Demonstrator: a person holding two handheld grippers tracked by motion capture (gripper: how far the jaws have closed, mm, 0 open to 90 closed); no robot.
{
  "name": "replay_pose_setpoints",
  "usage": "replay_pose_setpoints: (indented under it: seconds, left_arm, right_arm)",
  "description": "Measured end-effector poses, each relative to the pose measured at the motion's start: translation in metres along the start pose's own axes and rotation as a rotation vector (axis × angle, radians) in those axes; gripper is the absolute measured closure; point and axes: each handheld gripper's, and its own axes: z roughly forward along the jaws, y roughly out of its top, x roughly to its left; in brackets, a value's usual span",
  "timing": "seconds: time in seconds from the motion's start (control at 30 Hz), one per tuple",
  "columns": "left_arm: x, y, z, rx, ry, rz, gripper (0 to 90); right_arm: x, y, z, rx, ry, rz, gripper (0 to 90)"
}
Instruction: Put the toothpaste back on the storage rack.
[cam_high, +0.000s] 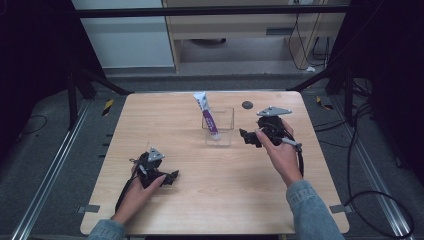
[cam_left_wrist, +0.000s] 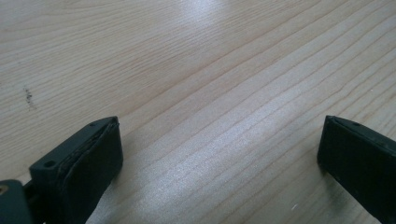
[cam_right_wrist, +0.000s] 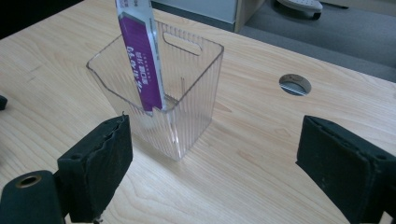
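Observation:
A clear plastic bin stands on the wooden table a little right of centre. A white and purple tube stands tilted inside it, its top leaning out to the far left. My right gripper is open just to the right of the bin, with nothing between its jaws. My left gripper rests low near the table's front left, open over bare wood.
A round cable hole lies in the tabletop behind the right gripper. Black frame legs and cables stand around the table, and a cabinet and floor lie beyond its far edge.

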Motion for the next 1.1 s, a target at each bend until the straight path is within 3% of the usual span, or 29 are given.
replay_pose_setpoints:
  seconds: [0.23,0.6,1.1]
  left_arm:
    - [0.000,0.000,0.000,0.000,0.001,0.000,0.0]
    - [0.000,0.000,0.000,0.000,0.001,0.001,0.0]
    - [0.000,0.000,0.000,0.001,0.001,0.001,0.0]
  right_arm:
    - [-0.006,-0.014,-0.013,0.011,-0.031,-0.032,9.7]
    - [-0.022,-0.033,-0.027,0.029,-0.058,0.002,9.8]
    - [-0.049,-0.058,-0.026,0.075,-0.110,0.042,10.2]
